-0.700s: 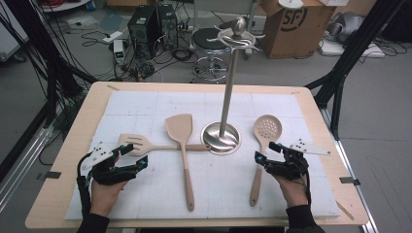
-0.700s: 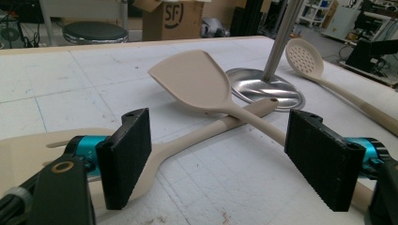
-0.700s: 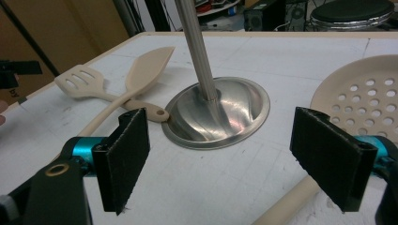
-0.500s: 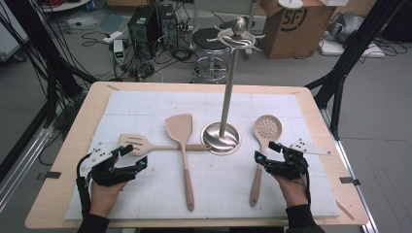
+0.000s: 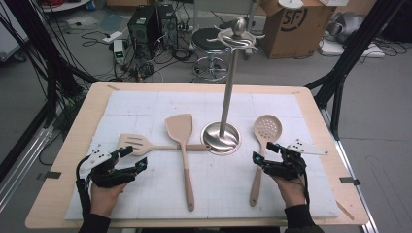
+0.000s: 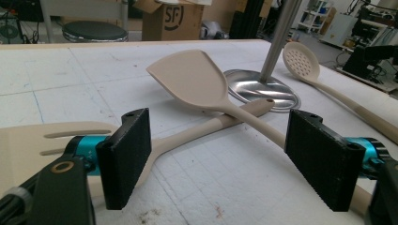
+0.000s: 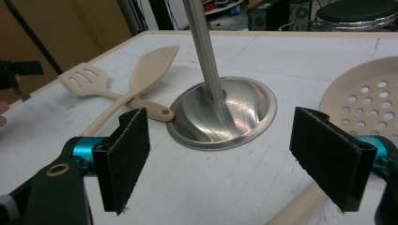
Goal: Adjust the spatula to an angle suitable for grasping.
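Three beige utensils lie on the white mat around a steel utensil stand (image 5: 221, 137): a slotted turner (image 5: 132, 142), a solid spatula (image 5: 179, 131) crossing over the turner's handle, and a perforated skimmer (image 5: 267, 128). My left gripper (image 5: 133, 158) stands open at the front left, just in front of the slotted turner (image 6: 47, 140), nothing between its jaws. At the front right my right gripper (image 5: 265, 152) is open low over the skimmer's handle (image 7: 300, 206), which passes under its right jaw. Through its jaws I see the stand's base (image 7: 225, 112).
The stand's pole rises to a ring of hooks (image 5: 238, 35) above the table's middle. The mat (image 5: 145, 104) covers most of the wooden table (image 5: 92, 109). Behind the table stand a stool (image 5: 214, 41), a cardboard box (image 5: 291, 26) and cables on the floor.
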Action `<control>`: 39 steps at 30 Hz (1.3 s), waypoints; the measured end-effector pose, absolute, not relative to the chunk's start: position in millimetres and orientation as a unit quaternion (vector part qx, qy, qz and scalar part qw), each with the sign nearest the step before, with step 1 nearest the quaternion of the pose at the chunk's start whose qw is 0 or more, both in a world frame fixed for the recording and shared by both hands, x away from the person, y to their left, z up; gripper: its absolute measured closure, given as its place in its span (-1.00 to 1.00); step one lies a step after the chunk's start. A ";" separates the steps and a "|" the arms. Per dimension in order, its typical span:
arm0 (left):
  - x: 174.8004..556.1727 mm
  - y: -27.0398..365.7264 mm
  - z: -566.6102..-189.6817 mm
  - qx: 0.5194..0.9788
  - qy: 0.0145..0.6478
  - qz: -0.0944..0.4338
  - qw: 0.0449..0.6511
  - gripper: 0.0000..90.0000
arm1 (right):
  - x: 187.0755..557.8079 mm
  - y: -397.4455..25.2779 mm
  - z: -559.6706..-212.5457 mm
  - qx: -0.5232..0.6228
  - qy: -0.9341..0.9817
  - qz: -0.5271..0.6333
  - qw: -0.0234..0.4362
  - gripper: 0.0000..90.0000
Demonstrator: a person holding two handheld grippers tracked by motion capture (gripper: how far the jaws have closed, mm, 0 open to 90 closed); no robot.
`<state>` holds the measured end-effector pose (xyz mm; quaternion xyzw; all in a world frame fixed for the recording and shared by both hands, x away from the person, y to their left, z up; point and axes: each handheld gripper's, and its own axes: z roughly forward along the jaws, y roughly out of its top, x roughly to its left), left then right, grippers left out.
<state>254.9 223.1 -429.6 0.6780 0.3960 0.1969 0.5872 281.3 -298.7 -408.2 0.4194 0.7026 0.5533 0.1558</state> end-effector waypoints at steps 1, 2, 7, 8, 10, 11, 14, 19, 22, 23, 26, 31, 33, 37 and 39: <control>253.8 222.7 -430.0 0.684 0.392 0.205 0.580 -0.47 | 281.7 -298.1 -408.2 0.418 0.704 0.553 0.153 -0.55; 253.9 223.0 -430.4 0.686 0.391 0.205 0.578 -0.47 | 282.3 -297.7 -408.1 0.416 0.705 0.552 0.155 -0.54; 252.3 226.5 -430.1 0.679 0.396 0.211 0.581 -0.47 | 280.2 -290.9 -405.6 0.411 0.705 0.563 0.132 -0.48; 252.3 227.0 -430.1 0.679 0.396 0.210 0.582 -0.47 | 279.8 -286.4 -405.3 0.402 0.710 0.564 0.124 -0.43; 253.0 227.2 -430.3 0.677 0.399 0.210 0.582 -0.47 | 278.0 -274.5 -403.8 0.385 0.722 0.565 0.106 -0.33; 253.6 227.1 -430.4 0.675 0.399 0.209 0.584 -0.47 | 277.5 -267.8 -403.2 0.377 0.728 0.565 0.098 -0.23; 255.6 226.3 -429.6 0.671 0.401 0.207 0.588 -0.47 | 276.9 -245.9 -403.4 0.365 0.737 0.565 0.071 0.15; 257.7 222.8 -429.5 0.673 0.397 0.207 0.589 -0.47 | 282.6 -217.2 -408.8 0.356 0.744 0.566 0.024 0.46; 258.5 220.9 -429.9 0.675 0.395 0.207 0.588 -0.47 | 284.5 -205.0 -409.0 0.347 0.743 0.572 0.007 0.65; 258.8 220.3 -430.2 0.675 0.395 0.207 0.588 -0.47 | 285.0 -200.7 -408.8 0.344 0.745 0.571 0.001 0.72; 259.1 220.0 -430.4 0.677 0.393 0.202 0.589 -0.47 | 286.7 -186.6 -409.0 0.338 0.757 0.558 -0.015 0.92; 258.7 219.6 -430.2 0.676 0.393 0.203 0.590 -0.47 | 285.9 -162.6 -408.2 0.329 0.775 0.538 -0.039 1.00; 258.8 219.5 -430.4 0.677 0.392 0.202 0.589 -0.47 | 286.1 -153.6 -409.6 0.328 0.782 0.527 -0.047 1.00; 258.8 218.5 -430.8 0.679 0.391 0.201 0.587 -0.47 | 285.1 -133.1 -412.7 0.330 0.798 0.501 -0.056 1.00; 258.8 218.1 -431.0 0.679 0.390 0.203 0.588 -0.47 | 283.7 -121.5 -415.0 0.332 0.806 0.486 -0.060 1.00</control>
